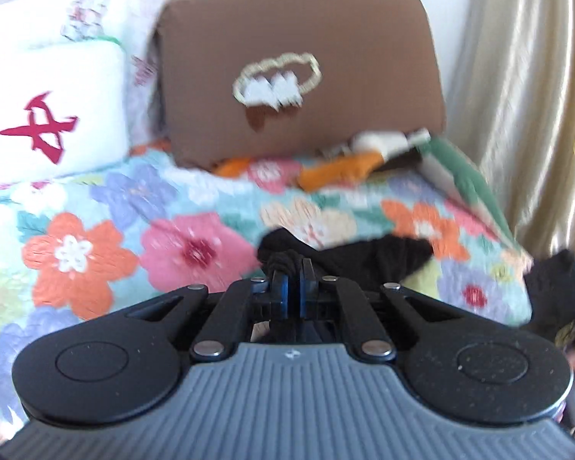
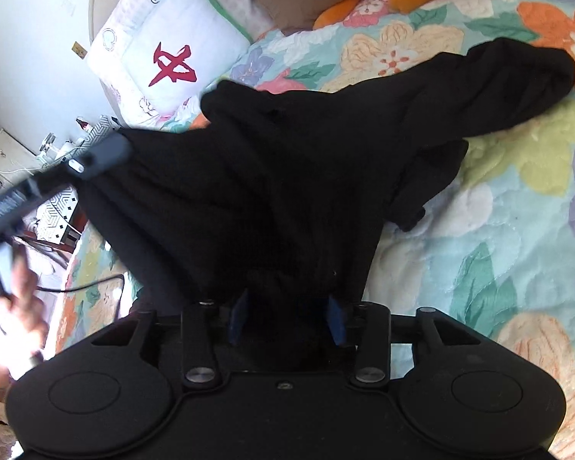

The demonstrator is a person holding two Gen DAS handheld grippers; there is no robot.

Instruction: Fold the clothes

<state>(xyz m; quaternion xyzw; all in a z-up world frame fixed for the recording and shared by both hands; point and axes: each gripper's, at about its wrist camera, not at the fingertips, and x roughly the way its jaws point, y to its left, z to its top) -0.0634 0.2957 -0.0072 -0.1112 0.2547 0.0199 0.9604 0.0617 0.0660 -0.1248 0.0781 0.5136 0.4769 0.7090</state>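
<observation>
Garment: black garment (image 2: 272, 176) stretched between both tools above the floral quilt (image 2: 479, 230) on the bed.
Left tool (image 1: 290, 268): clenched on a bunched corner of the cloth.
Right tool (image 2: 285, 310): jaws set apart, fabric bunched between them; grip cannot be told.
Edges: brown cushion (image 1: 306, 73) and white pillow (image 1: 53, 111) at the headboard; curtain (image 1: 525, 96) beside the bed.
Free quilt: flowered area between pillow and garment.

The garment (image 2: 287, 161) lies on the quilt (image 2: 479, 230), pillows (image 1: 57, 111) behind it.
</observation>
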